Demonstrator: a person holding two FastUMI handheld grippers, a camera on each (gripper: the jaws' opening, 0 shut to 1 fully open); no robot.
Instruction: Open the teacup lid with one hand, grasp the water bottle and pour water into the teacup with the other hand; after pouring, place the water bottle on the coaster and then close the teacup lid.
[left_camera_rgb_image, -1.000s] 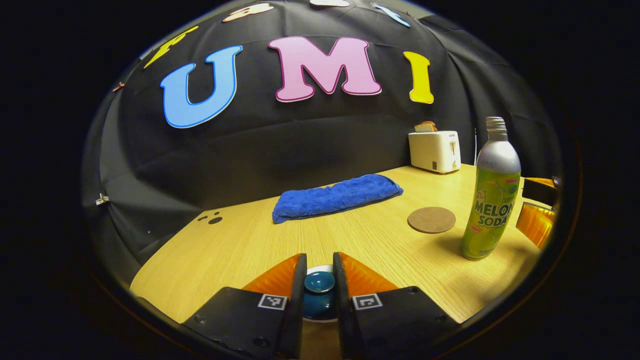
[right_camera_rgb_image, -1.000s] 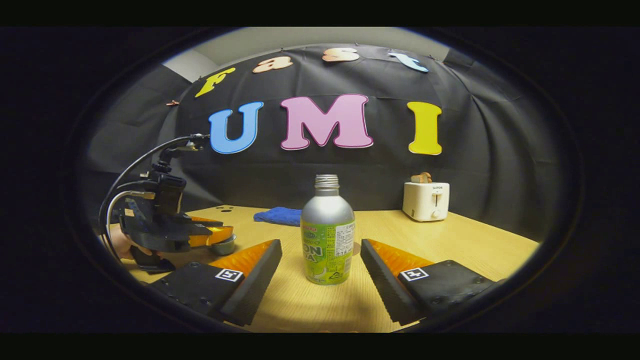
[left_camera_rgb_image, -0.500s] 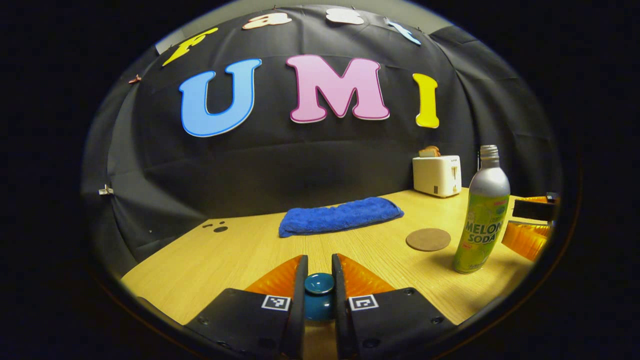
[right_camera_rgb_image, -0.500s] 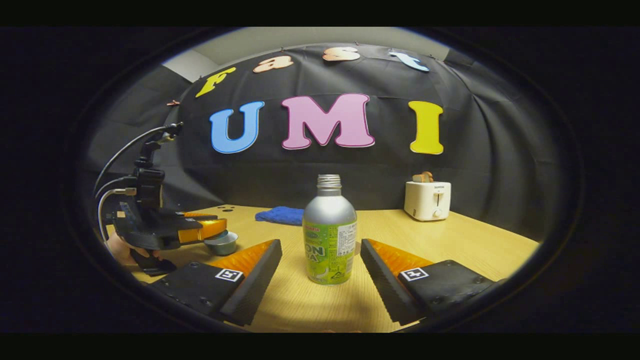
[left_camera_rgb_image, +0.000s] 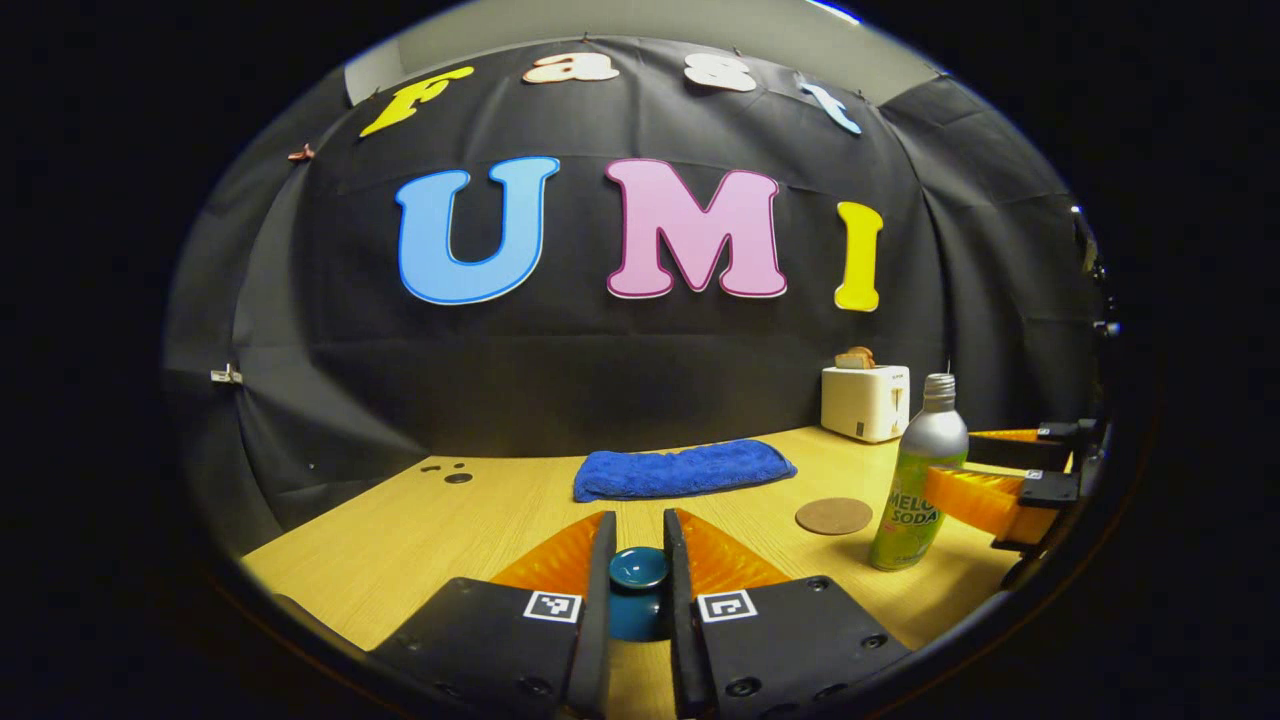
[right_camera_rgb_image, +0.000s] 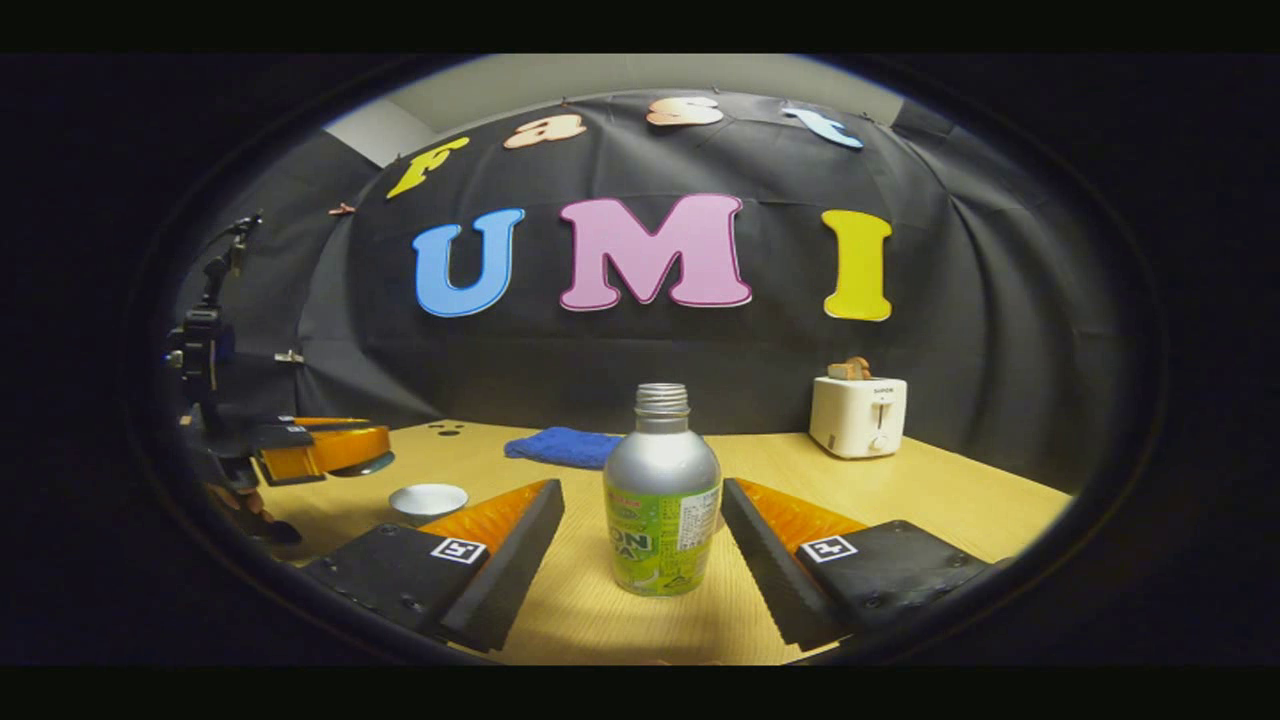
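Observation:
My left gripper (left_camera_rgb_image: 637, 590) is shut on the dark teal knob of the teacup lid (left_camera_rgb_image: 638, 568), lifted off the cup. In the right gripper view the left gripper (right_camera_rgb_image: 335, 452) hangs at the left, above and beyond the uncovered teacup (right_camera_rgb_image: 428, 500), whose inside is white. The silver and green water bottle (right_camera_rgb_image: 661, 490) stands upright, uncapped, between the spread fingers of my right gripper (right_camera_rgb_image: 640, 565), which is open and not touching it. In the left gripper view the bottle (left_camera_rgb_image: 918, 475) stands at the right beside the round brown coaster (left_camera_rgb_image: 834, 516), with the right gripper (left_camera_rgb_image: 985, 480) around it.
A folded blue towel (left_camera_rgb_image: 685, 469) lies near the back of the wooden table (left_camera_rgb_image: 430, 530). A white toaster (left_camera_rgb_image: 865, 400) with toast stands at the back right. A person's hand (right_camera_rgb_image: 235, 500) holds the left gripper.
My left gripper has risen and drawn back to the left with the lid, uncovering the teacup. The right gripper has edged closer around the bottle, which has stayed put.

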